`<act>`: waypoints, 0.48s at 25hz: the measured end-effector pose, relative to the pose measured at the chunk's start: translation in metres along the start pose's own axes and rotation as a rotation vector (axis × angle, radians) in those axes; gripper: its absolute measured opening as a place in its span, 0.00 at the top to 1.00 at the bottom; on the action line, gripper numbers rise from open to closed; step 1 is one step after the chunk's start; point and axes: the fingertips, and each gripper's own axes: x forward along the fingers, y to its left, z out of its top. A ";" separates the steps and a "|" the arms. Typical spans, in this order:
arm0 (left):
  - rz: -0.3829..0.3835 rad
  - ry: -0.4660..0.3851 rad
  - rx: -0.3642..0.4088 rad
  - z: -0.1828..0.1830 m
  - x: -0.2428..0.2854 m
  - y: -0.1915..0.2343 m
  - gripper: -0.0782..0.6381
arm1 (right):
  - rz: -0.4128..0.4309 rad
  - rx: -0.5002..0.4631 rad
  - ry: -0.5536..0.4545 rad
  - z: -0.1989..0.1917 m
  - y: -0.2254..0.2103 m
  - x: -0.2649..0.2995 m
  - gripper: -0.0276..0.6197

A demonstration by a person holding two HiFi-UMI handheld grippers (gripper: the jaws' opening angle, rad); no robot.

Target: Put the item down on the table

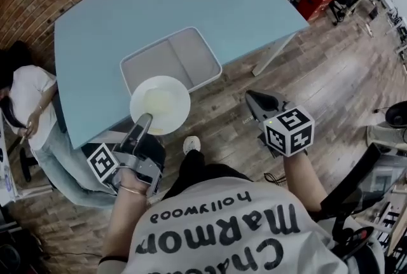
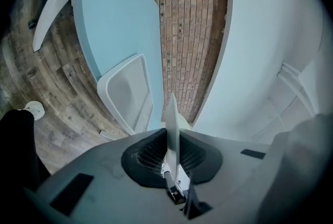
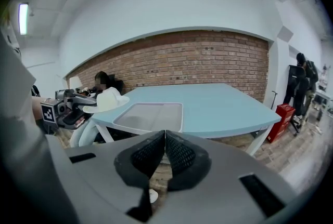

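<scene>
Plate: the white round plate (image 1: 160,104) is held in the air over the near edge of the desk (image 1: 159,6). In the head view it overlaps the near rim of the tray (image 1: 187,53), at about 6 o'clock of the tray. The right gripper view shows it raised above the desk top, not resting on it.
Grip: the left hand-held gripper (image 1: 141,123) is clamped on the plate's rim at about 7 o'clock. Its own view shows the rim edge-on between the two pads, so the bite is thin and near the edge.
Step in hand: by my reading the plate is being carried in and has not yet been lowered.
Doing it well: choose bare desk rather than the tray's rim, which would leave the plate tilted. The open blue surface at 11 to 12 o'clock of the tray looks the safest spot. Keep the plate level on the way down and let its base touch fully before the jaws part. Then draw the gripper back toward 6 o'clock, low and straight.
Risk: with a rim-only hold a wide plate can pivot, so a slow descent seems wise. Setting it too near the desk's edge invites a fall.
Other hand: the right hand-held gripper (image 1: 257,101) has its jaws closed together on nothing. It is held off the desk at about 4 o'clock of the plate, well apart from it and not needed here.
</scene>
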 end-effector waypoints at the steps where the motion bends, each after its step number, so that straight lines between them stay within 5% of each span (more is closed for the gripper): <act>1: 0.005 0.003 -0.001 0.004 0.006 0.000 0.85 | -0.001 0.002 0.001 0.005 -0.003 0.005 0.94; 12: 0.073 0.051 0.037 0.051 0.059 -0.008 0.85 | 0.011 0.029 0.033 0.045 -0.019 0.063 0.94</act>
